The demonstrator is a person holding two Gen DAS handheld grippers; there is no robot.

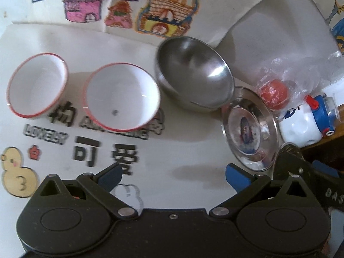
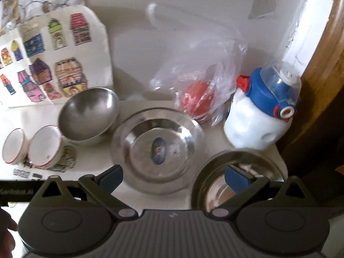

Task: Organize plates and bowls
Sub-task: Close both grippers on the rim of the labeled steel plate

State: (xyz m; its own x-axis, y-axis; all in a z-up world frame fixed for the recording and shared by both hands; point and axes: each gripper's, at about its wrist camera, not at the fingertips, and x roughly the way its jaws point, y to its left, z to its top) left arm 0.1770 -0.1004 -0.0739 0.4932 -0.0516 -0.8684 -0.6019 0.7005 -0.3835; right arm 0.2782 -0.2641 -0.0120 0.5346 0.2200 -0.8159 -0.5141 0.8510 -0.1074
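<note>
Two white bowls with red rims (image 1: 37,85) (image 1: 122,96) stand side by side on the printed table cover, left of a steel bowl (image 1: 193,73). A steel plate (image 1: 249,126) with a sticker in its middle lies to that bowl's right. My left gripper (image 1: 173,176) hovers open and holds nothing, in front of the white bowls. In the right wrist view the steel plate (image 2: 158,148) lies ahead and a second steel plate (image 2: 217,185) sits near the table's right edge. My right gripper (image 2: 174,176) is open, its right pad over that second plate and the plate's left rim between the fingers.
A clear plastic bag with a red round thing (image 2: 198,101) and a white bottle with a blue cap (image 2: 258,118) sit behind the plates. A sheet with coloured house drawings (image 1: 129,6) lies at the back. A dark wooden edge (image 2: 311,129) borders the right.
</note>
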